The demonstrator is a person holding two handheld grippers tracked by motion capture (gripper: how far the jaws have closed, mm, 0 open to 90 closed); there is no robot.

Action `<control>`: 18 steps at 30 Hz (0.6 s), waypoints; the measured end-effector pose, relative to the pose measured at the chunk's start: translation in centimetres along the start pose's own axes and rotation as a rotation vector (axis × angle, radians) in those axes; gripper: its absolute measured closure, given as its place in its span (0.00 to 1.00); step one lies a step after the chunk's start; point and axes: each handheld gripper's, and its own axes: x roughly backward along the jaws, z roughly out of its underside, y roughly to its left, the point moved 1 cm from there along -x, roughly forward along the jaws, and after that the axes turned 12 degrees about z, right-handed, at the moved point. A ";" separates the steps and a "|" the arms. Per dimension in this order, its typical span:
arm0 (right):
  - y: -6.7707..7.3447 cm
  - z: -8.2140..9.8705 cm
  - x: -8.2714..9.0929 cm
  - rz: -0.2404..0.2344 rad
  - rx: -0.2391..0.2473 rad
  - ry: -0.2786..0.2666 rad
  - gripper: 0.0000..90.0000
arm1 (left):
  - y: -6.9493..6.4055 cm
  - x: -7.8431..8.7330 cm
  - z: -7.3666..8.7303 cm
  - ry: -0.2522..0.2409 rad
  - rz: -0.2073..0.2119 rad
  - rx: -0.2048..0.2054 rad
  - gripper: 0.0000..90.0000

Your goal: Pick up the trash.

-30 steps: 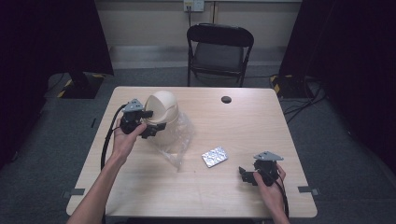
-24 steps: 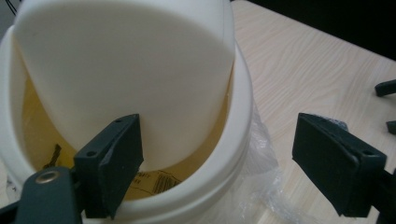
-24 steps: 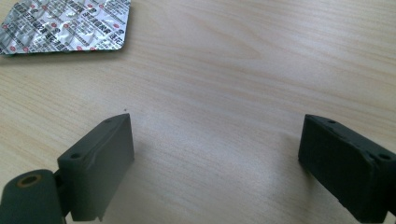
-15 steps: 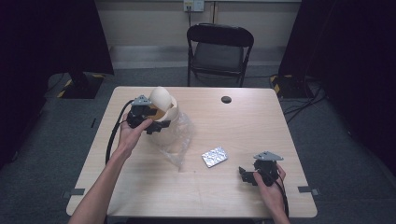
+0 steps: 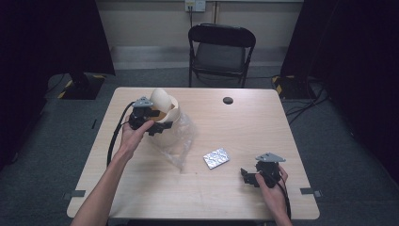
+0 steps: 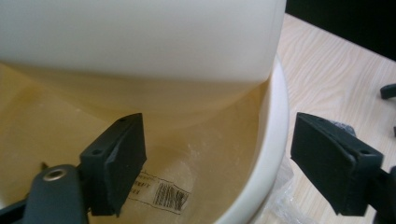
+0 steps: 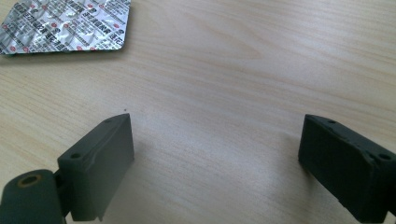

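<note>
Cream tub's rim [image 6: 268,154] stands between left tongs [image 6: 217,158], untouched.

A light wooden table [image 5: 141,188] stands on grey carpet [image 5: 51,155], with a small black round object [image 5: 228,100] lying near its far edge. A silver foil blister pack [image 5: 216,157] lies flat on the tabletop toward the near right, its printed foil face upward. Beyond the table, a black folding chair [image 5: 221,52] faces it, in front of a pale wall bearing a socket plate [image 5: 195,4], with black curtains [image 5: 47,42] at either side.
</note>
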 end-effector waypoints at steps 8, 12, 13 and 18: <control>0.0 0.0 0.0 0.000 0.000 0.000 0.10 | -0.8 1.6 -0.2 -0.021 -0.015 -0.019 0.20; 0.0 0.0 0.0 0.000 0.000 0.000 0.10 | -1.7 2.5 -0.2 -0.041 0.003 -0.032 0.20; 0.0 0.0 0.0 0.000 0.000 0.000 0.10 | -2.1 2.8 -0.1 -0.054 0.000 -0.046 0.20; 0.0 0.0 0.0 0.000 0.000 0.000 0.10 | -3.5 3.5 0.5 -0.033 0.005 -0.105 0.20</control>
